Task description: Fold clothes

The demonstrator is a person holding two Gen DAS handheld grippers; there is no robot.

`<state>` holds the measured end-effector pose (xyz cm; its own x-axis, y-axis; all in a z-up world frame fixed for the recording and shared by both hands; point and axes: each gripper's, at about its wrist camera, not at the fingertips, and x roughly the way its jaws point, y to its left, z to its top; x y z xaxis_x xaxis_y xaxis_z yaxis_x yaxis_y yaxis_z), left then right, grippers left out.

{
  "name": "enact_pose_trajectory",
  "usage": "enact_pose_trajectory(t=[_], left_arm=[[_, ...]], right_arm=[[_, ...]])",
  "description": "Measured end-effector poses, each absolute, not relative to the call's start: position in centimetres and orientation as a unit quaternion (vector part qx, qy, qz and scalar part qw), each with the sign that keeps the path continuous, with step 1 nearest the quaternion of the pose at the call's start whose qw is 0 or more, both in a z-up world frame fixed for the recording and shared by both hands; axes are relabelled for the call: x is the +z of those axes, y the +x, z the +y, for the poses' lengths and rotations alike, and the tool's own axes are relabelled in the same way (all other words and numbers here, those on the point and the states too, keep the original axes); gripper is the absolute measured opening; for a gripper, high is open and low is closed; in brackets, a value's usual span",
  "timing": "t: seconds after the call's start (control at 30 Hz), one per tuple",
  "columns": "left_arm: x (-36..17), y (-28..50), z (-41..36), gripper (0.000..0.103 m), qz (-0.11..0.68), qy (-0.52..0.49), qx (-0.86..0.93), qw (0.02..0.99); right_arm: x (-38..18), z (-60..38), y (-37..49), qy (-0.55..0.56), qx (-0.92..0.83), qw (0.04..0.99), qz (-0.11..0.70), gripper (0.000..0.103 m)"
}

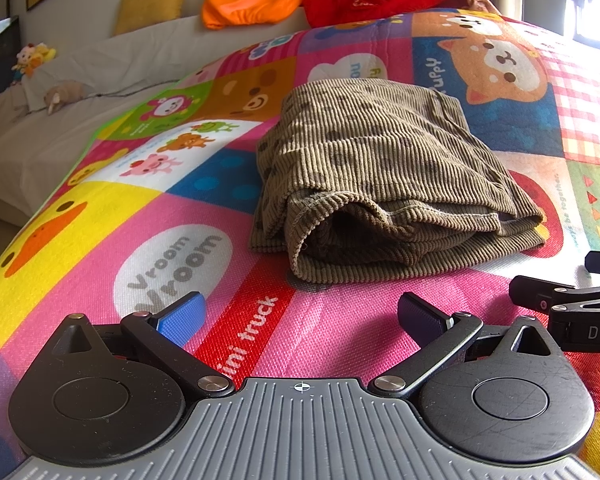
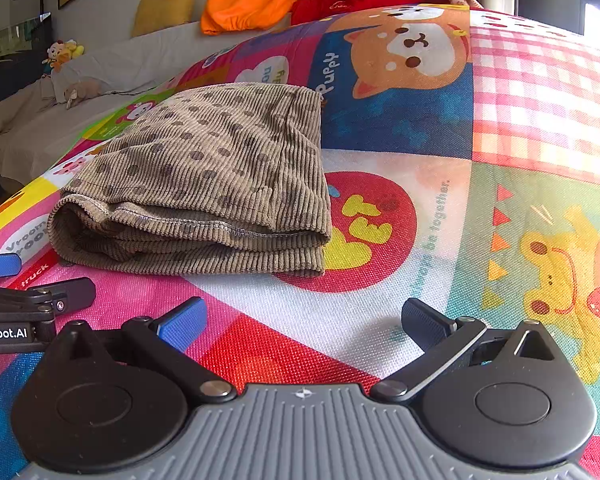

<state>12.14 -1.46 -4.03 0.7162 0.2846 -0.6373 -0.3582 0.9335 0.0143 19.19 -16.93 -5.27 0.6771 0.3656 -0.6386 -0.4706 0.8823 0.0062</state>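
Cartoon mat [image 1: 100, 216] — folded corduroy garment [image 1: 380, 168], inner layers hidden.

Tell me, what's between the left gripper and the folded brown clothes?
Nothing but bare play mat. In the left wrist view, the open left gripper faces the folded brown clothes across its pink and red patches.

"Vroom vroom", "Puppy" on mat [image 1: 308, 332]
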Motion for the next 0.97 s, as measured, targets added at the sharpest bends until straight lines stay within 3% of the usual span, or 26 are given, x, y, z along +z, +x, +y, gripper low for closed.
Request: enact_pose_trajectory(t=[0.33, 0.97], left_arm=[[-3.3, 12.3, -1.4, 0.103, 0.374, -0.071, 0.175, 0.908], [-2.8, 10.7, -0.1, 0.103, 0.334, -0.111, 0.171, 0.920]], right_arm=[[-5.3, -16.9, 19.2, -0.080, 0.229, 0.912, 0.330, 0.103], [-5.2, -16.8, 19.1, -0.080, 0.232, 0.911, 0.330, 0.103]])
